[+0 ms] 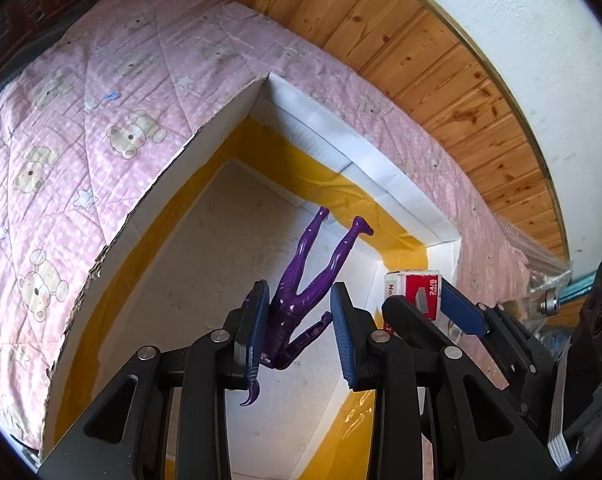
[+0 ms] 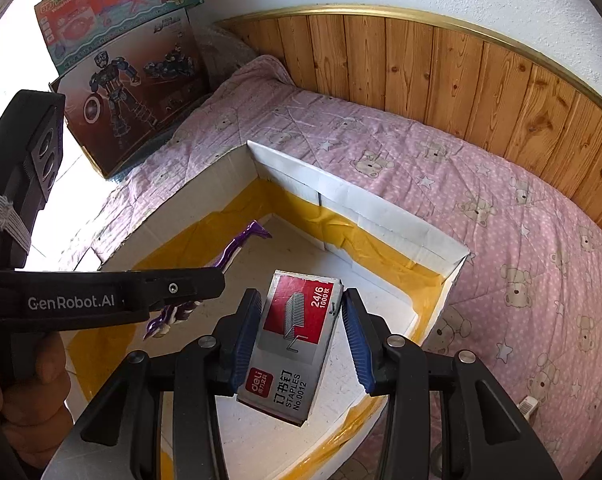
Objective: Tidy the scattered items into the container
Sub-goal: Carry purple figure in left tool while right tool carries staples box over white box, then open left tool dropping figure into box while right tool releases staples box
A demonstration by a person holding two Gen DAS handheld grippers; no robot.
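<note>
Left tongs (image 1: 299,312) tilted steeply down, clamped on purple figure (image 1: 301,300) | right tongs (image 2: 301,320) likewise angled, clamped on staples box (image 2: 291,340) | both above white box (image 2: 381,208) on bed (image 2: 501,200)

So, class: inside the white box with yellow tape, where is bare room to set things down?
The white box floor looks bare throughout, bordered by yellow tape along the walls. The air above it is crowded: the left gripper holds the purple figure beside the right gripper holding the staples box. The pink quilt beyond the box's wall is also bare.
</note>
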